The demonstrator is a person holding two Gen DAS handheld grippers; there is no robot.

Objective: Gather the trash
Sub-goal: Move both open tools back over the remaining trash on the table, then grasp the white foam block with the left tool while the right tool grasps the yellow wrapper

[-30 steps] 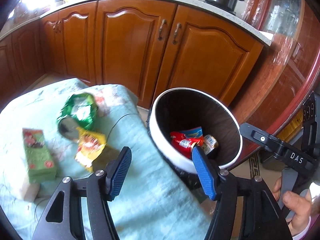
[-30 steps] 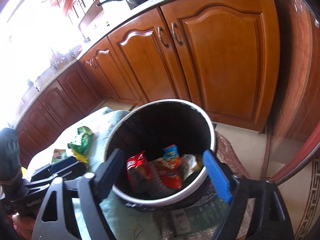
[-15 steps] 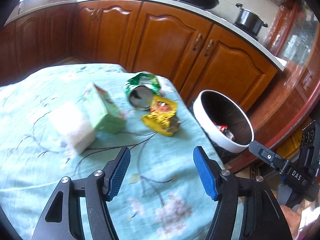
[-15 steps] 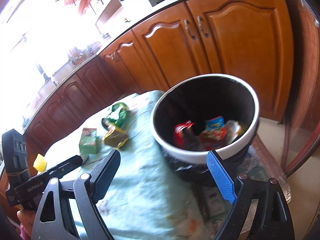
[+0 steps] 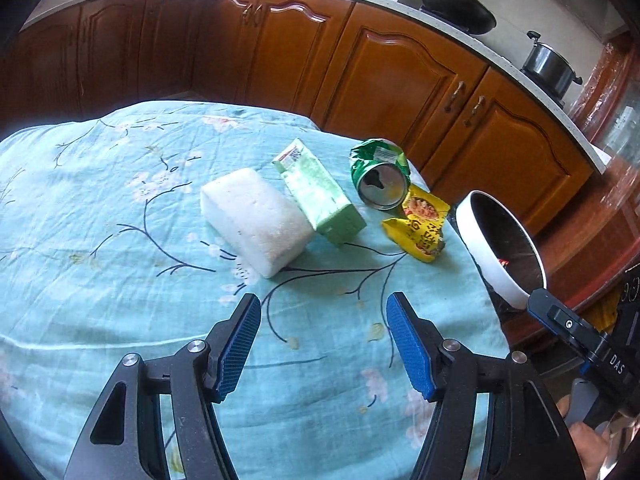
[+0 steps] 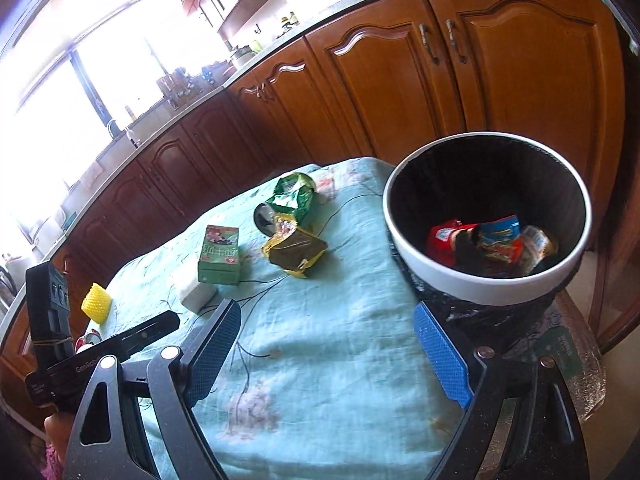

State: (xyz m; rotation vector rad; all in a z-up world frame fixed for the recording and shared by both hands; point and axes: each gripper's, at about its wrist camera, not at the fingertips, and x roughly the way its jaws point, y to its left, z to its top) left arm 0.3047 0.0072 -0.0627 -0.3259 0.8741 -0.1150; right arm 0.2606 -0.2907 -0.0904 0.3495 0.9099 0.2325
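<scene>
On the teal floral tablecloth [image 5: 100, 208] lie a white foam block [image 5: 256, 220], a green carton [image 5: 320, 196], a crushed green can [image 5: 380, 178] and a yellow snack wrapper [image 5: 422, 226]. The white-rimmed trash bin [image 6: 486, 216] stands just past the table's right edge and holds several wrappers. My left gripper [image 5: 324, 344] is open and empty, low over the cloth, short of the foam block. My right gripper [image 6: 328, 354] is open and empty, over the table's corner beside the bin. The carton [image 6: 220, 256], can [image 6: 290, 200] and wrapper [image 6: 296, 252] also show in the right wrist view.
A yellow spiky object [image 6: 96, 308] sits at the table's far left in the right wrist view. Wooden kitchen cabinets [image 5: 400, 80] run behind the table, with a wok [image 5: 456, 10] and a pot [image 5: 550, 66] on the counter.
My left gripper has swung left from the bin to face the trash on the table. My right gripper has pulled back and left from over the bin. Both stay open.
</scene>
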